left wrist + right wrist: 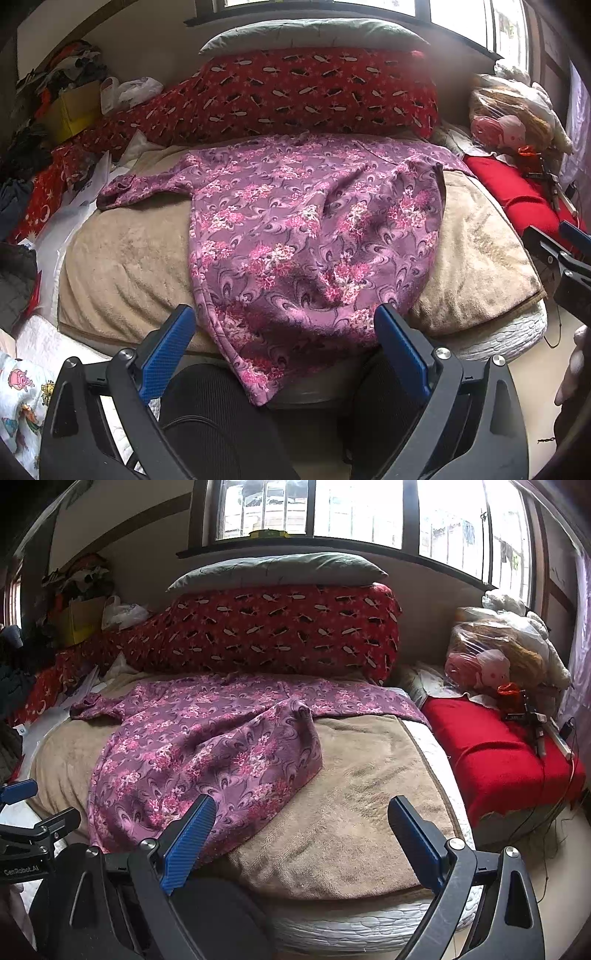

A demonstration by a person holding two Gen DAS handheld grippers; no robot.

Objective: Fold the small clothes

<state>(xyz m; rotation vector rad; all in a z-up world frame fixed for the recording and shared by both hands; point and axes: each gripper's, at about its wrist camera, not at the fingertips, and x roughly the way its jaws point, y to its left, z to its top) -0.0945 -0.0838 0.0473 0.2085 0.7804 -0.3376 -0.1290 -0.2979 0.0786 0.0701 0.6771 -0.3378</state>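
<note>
Tan blanket (351, 812) under floral garment (303, 229); hem overhang only left view.

Both wrist views face the bed (480, 258) from its near edge, left view closer, sharing the purple garment (314, 229)

A red patterned blanket (280, 627) lies heaped beneath a grey pillow (280, 570); beige blanket (354, 812) covers the mattress; red cloth (495, 753) alongside.
</note>
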